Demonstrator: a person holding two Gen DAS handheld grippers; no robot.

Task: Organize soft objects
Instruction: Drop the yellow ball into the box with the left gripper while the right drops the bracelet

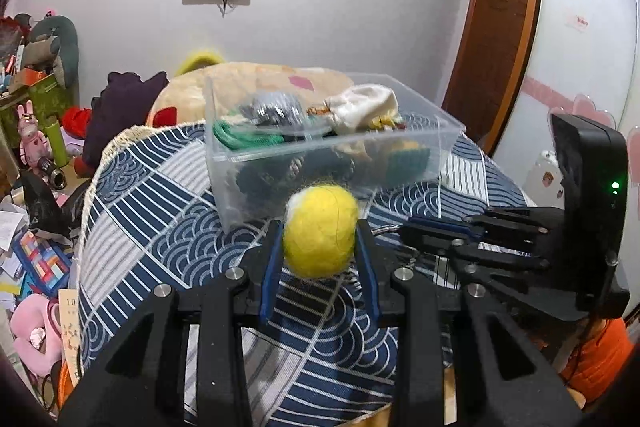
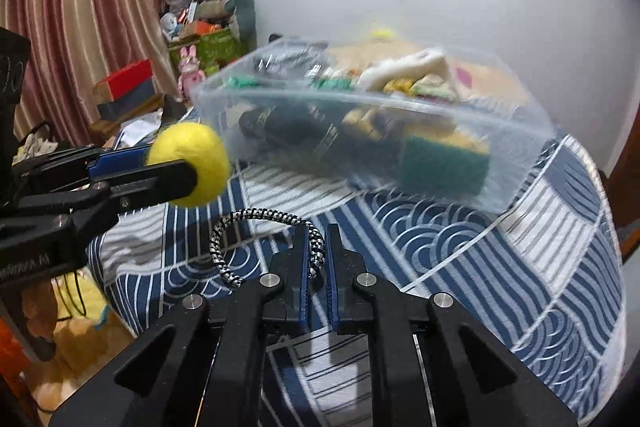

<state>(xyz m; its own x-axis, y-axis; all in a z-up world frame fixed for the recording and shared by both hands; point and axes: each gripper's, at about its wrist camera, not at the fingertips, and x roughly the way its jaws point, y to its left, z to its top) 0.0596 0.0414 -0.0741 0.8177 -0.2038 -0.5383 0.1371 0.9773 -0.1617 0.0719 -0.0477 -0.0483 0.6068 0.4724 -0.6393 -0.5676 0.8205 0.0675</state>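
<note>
Nearest in the left wrist view, the left tongs (image 1: 320,239) clamp a yellow felt ball (image 1: 320,231) between their blue pads, held above the tabletop's blue wave-patterned cloth (image 1: 160,211). To its right, the right tongs (image 2: 316,255) are closed narrowly on a black-and-white braided cord (image 2: 256,217), whose loop arcs out to the left above the cloth. Just beyond the ball, toward the tabletop's far edge, stands a clear plastic bin (image 1: 436,143) filled with soft items, among them a green sponge (image 2: 440,163) and a cream cloth (image 1: 368,103).

Yellow felt ball (image 1: 320,231) pinched between fingers; black-white braided cord (image 2: 256,231) looped, end clamped.
</note>
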